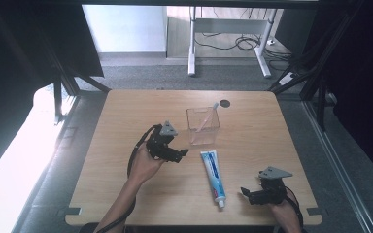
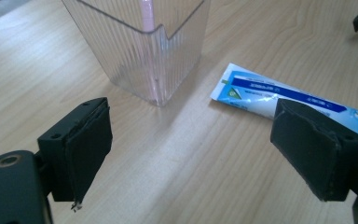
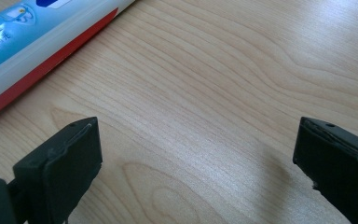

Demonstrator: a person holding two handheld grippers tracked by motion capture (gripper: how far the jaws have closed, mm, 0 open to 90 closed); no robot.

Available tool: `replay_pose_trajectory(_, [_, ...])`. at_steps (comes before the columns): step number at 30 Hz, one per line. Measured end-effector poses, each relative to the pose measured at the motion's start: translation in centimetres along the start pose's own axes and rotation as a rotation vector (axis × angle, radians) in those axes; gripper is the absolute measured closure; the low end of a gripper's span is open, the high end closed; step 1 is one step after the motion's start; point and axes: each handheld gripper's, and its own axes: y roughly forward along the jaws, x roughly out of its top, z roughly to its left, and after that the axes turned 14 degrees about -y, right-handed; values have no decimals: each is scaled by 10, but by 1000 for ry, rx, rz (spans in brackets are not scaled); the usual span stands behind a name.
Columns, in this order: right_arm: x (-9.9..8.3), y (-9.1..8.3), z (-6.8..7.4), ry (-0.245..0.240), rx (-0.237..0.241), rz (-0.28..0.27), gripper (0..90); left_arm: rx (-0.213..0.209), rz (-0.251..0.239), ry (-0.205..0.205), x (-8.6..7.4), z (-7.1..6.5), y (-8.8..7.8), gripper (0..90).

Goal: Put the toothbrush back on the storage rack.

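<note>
High view: tube lies flat between both grippers, near the cup. Left gripper and right gripper gape empty. Probably light, squashy, slick; pinch mid-body.

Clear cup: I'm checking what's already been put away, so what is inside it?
One pink toothbrush stands leaning inside the clear cup, its head above the rim. The ribbed walls blur its lower end; nothing else shows inside.
</note>
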Motion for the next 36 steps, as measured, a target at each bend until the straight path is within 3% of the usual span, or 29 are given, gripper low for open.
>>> replay_pose_trajectory(16, [1,0,2,2,-1,5,11,-2,9,-50,-47,3,-4,129])
replay_pose_trajectory(27, [2,0,3,-2,3,5,11,10,17,-46,-75,0,-4,129])
replay_pose_trajectory(36, [2,0,4,-6,6,7,12,63,67,-13,-93,-5,0,128])
